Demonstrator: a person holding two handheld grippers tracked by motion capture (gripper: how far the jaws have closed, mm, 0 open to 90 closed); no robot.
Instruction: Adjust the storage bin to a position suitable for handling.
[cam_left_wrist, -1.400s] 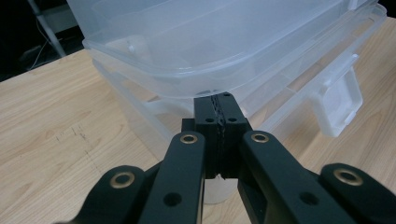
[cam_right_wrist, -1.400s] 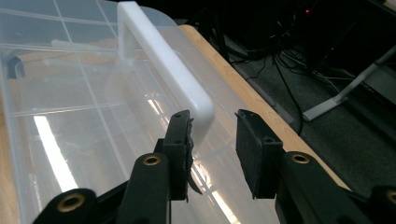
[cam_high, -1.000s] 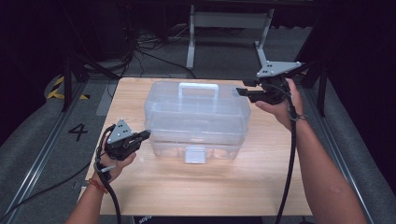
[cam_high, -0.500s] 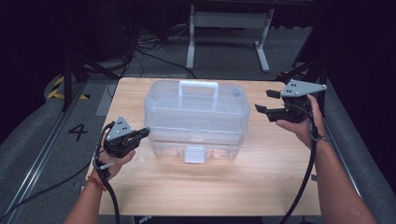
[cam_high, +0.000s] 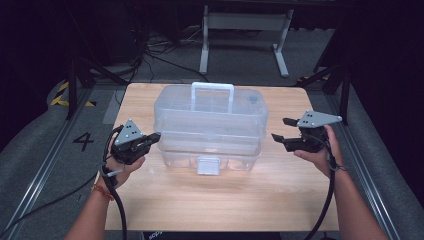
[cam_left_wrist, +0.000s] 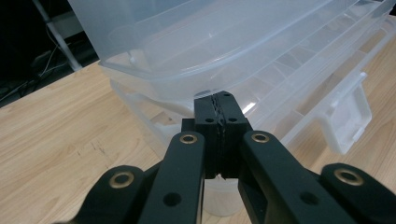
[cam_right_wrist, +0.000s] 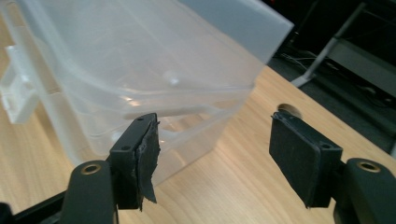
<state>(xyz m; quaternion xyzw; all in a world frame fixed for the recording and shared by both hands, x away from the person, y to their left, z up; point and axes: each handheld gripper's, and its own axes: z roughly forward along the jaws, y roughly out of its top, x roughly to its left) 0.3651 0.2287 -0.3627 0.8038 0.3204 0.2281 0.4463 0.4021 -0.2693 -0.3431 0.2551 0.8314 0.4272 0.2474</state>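
A clear plastic storage box with a white handle and a front latch sits on the wooden table. My left gripper is shut with nothing in it. Its tip rests at the seam under the lid at the box's left end, and I cannot tell if it touches. My right gripper is open just off the box's right end. Its jaws have just been opening, and between them are only bare table and the box's corner farther off.
A metal stand and loose cables lie on the dark floor behind the table. A floor mark "4" and a rail run along the left. A small hole sits in the tabletop near the right gripper.
The right gripper came down from above the box's back right corner to beside its right end, and its jaws opened wider. The left gripper stayed put.
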